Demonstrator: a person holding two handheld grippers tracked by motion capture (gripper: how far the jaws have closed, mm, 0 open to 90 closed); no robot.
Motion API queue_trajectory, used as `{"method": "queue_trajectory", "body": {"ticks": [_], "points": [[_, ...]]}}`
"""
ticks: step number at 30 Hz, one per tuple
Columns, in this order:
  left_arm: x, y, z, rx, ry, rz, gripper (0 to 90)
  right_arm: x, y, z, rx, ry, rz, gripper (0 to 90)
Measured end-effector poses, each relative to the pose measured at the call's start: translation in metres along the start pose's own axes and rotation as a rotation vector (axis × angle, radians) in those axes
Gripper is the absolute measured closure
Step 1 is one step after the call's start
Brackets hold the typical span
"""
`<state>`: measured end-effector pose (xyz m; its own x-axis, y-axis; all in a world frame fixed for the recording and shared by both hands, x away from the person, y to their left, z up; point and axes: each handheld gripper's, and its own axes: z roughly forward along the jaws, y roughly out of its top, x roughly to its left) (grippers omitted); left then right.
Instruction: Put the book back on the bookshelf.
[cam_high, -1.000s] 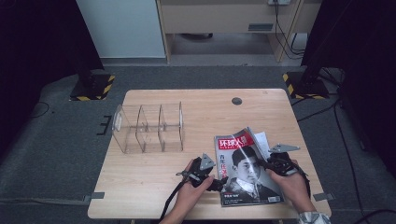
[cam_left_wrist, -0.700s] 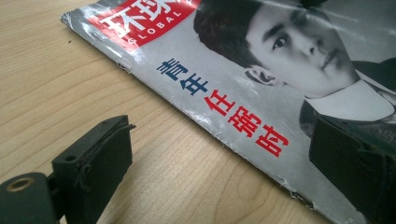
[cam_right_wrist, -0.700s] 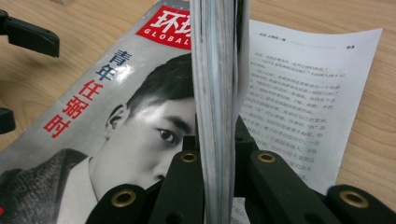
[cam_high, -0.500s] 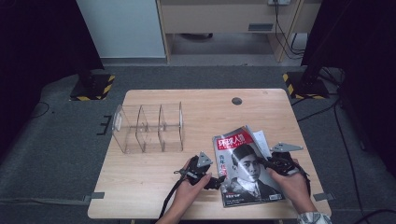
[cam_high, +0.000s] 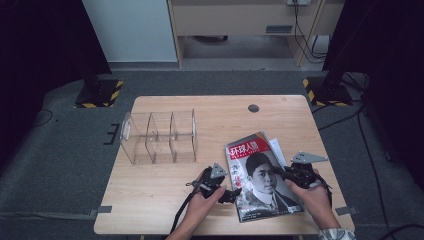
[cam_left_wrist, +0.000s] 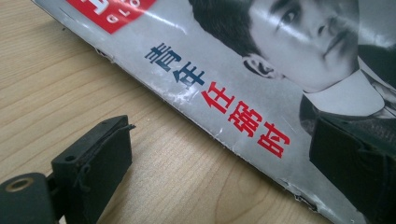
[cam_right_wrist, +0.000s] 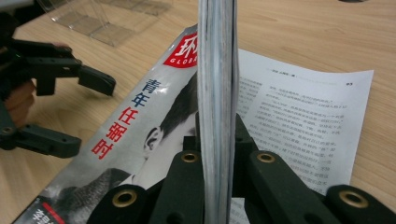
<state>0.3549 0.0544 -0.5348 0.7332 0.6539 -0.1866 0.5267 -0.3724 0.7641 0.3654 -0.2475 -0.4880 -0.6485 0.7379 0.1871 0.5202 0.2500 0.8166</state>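
Magazine (cam_high: 262, 175) pinched by right tongs (cam_right_wrist: 217, 158); left tongs (cam_left_wrist: 224, 158) gape at its spine.

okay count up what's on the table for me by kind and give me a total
Magazine: 1
Clear plastic organizer: 1
Loose printed page: 1
Handheld grippers, left gripper and right gripper: 2
Total: 5

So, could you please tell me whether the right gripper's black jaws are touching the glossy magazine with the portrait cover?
Touching. In the right gripper view, the right gripper is shut on the magazine, its edge pinched between both black jaws.
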Motion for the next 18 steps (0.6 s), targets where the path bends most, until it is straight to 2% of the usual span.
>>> {"method": "queue_trajectory", "body": {"ticks": [4,8,12,15,18], "points": [[0.000,0.001,0.002,0.014,-0.008,-0.007,5.5,0.001,0.002,-0.003,-0.025,0.026,0.012,87.7],[0.002,0.001,0.003,0.014,-0.032,-0.037,5.7,0.002,0.003,-0.005,-0.046,0.050,0.009,87.7],[0.001,0.002,0.005,0.015,-0.053,-0.035,6.1,0.003,0.006,-0.008,-0.076,0.085,0.010,87.7],[-0.001,0.004,0.008,0.019,-0.064,-0.032,6.0,0.005,0.008,-0.009,-0.099,0.117,0.030,87.7],[0.001,0.006,0.011,0.007,-0.094,-0.046,6.7,0.007,0.008,-0.007,-0.104,0.153,0.040,87.7]]}}
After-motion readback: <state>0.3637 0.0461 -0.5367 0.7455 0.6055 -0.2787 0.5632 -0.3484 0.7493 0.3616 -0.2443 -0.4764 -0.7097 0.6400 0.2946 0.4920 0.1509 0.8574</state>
